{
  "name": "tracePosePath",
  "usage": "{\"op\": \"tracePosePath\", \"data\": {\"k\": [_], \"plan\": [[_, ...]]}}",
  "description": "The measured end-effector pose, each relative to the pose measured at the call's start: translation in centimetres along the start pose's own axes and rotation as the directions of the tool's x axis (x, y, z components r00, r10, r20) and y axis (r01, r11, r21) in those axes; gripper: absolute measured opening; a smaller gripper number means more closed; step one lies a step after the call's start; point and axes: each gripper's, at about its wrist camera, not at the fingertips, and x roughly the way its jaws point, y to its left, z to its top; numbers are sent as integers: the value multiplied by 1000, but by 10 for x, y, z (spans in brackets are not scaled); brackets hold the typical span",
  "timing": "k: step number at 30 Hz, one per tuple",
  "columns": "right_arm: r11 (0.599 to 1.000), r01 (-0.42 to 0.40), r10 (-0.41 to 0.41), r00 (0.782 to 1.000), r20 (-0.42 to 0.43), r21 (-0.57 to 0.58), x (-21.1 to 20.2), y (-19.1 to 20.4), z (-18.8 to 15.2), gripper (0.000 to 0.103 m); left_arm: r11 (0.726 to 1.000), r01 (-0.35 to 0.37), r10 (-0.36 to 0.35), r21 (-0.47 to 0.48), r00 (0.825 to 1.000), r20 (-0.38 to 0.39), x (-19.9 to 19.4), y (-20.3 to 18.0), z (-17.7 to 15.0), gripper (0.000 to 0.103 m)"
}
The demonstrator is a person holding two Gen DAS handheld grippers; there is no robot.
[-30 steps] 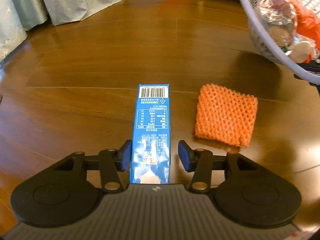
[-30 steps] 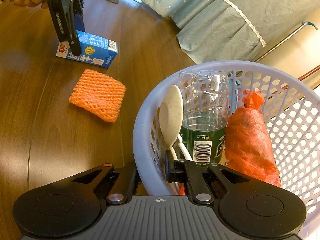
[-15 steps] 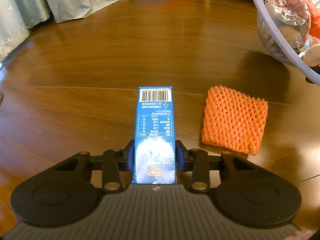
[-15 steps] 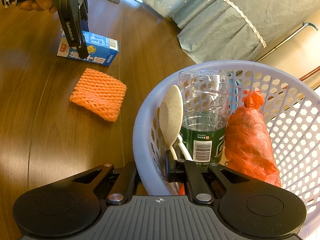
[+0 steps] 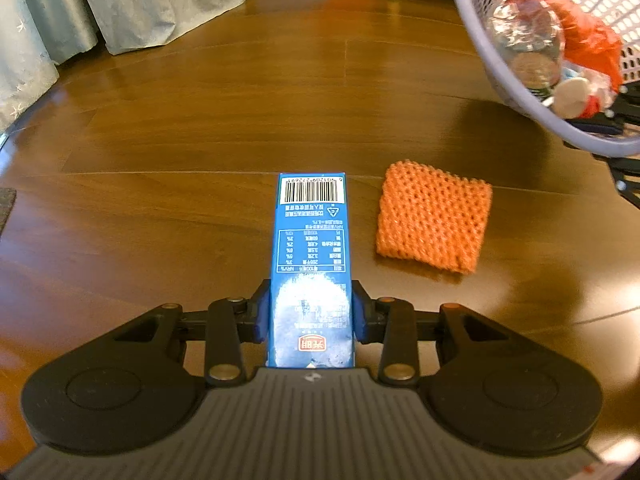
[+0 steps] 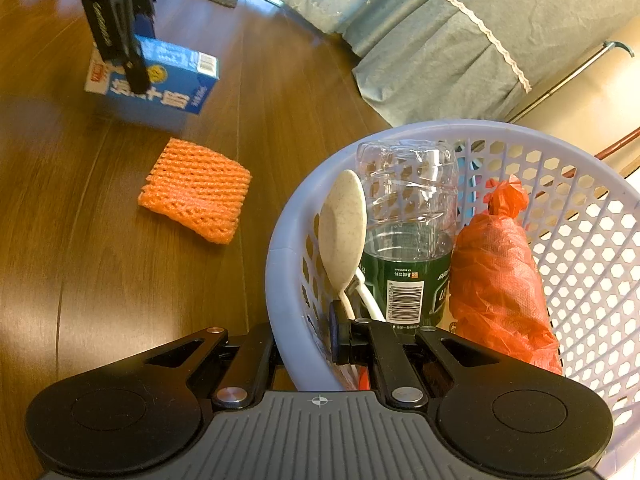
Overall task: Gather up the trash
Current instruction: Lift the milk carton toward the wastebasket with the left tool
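While the shiny brown wood floor (image 5: 200, 120) lies below, the right gripper (image 6: 304, 340) pinches the holey plastic basket (image 6: 592, 240) by its rim. The left gripper (image 5: 311, 312) squeezes the blue cardboard carton (image 5: 310, 248) (lifted), beside the bumpy orange foam net (image 5: 434, 222).

Right gripper (image 6: 304, 344): near, jaws closed on the rim of the lavender basket (image 6: 280, 280).
Basket contents: a clear bottle (image 6: 408, 240) with green label, a pale spoon (image 6: 343, 220), a tied orange bag (image 6: 500, 280).
Left gripper (image 6: 132, 68): far left, clamped on the blue carton (image 6: 168, 84), which hangs tilted above the wooden floor (image 6: 120, 280).
Orange foam net (image 6: 196, 192): flat on the floor, between carton and basket.
Curtains (image 6: 420, 40): far right.
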Motion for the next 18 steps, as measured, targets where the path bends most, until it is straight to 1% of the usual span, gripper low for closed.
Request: {"op": "tracePosePath", "data": {"k": [3,5,8,18], "plan": [[1000,-1,1,1000,0,2,0,0,0,5,1000,-6,6,-12,1000,2,-13,-1,-4,33],[1000,-1,1,1000,0,3,-1,-1,0,5,999,-13,14,-38,1000,18,-20,0,-6,33],[1000,-2,2,1000,0,1,-1,-1,0,5,996,-5,7,-84,1000,26,-25,-2,-9,33],[1000,-3,3,1000,-1,-4,-2,-1,0,5,999,14,-12,-40,999,31,-30,-18,-10,33]]}}
